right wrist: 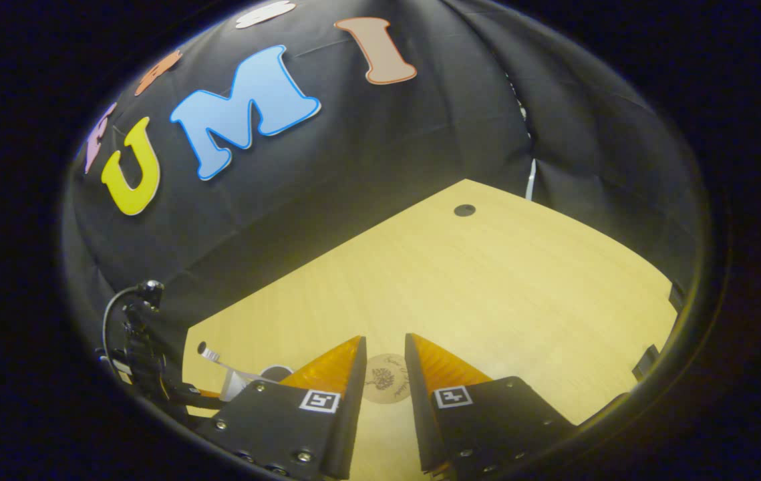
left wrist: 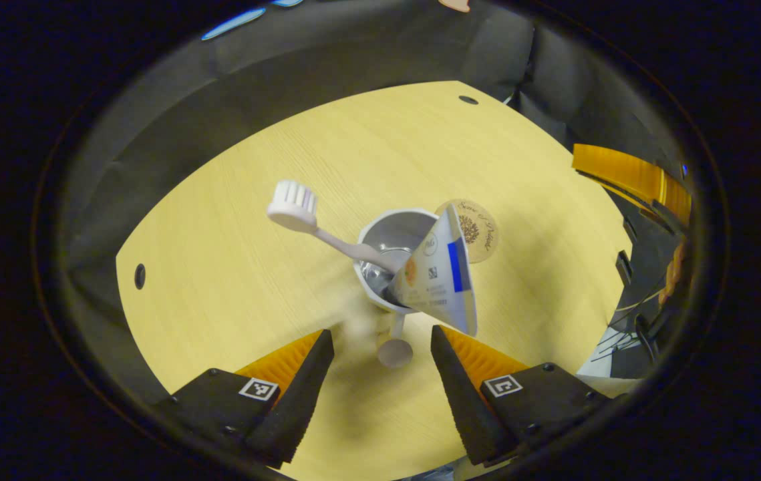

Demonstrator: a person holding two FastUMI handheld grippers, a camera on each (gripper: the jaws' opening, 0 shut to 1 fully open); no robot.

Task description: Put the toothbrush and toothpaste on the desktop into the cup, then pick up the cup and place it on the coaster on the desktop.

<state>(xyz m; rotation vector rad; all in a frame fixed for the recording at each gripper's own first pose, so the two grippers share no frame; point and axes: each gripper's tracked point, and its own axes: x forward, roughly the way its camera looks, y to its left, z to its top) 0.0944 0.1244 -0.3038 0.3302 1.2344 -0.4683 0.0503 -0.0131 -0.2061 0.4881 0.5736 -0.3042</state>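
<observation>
Big pale yellow wooden desktop (left wrist: 233, 267) under everything. Small shiny round metal cup (left wrist: 390, 257) stands just ahead of left gripper (left wrist: 381, 354), jaws wide apart, holding nothing. Cup looks light, hard, slippery; best grab low on wall. Flat white toothpaste tube (left wrist: 439, 277) in cup, wide end up, leaning right. White plastic toothbrush (left wrist: 317, 227) in cup, bristles up-left. Round brown coaster (right wrist: 385, 378) beyond cup, seen through narrow gap of right gripper (right wrist: 385, 357), gripping nothing.

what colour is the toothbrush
White, head and handle alike; the toothbrush shows best in the left gripper view.
</observation>
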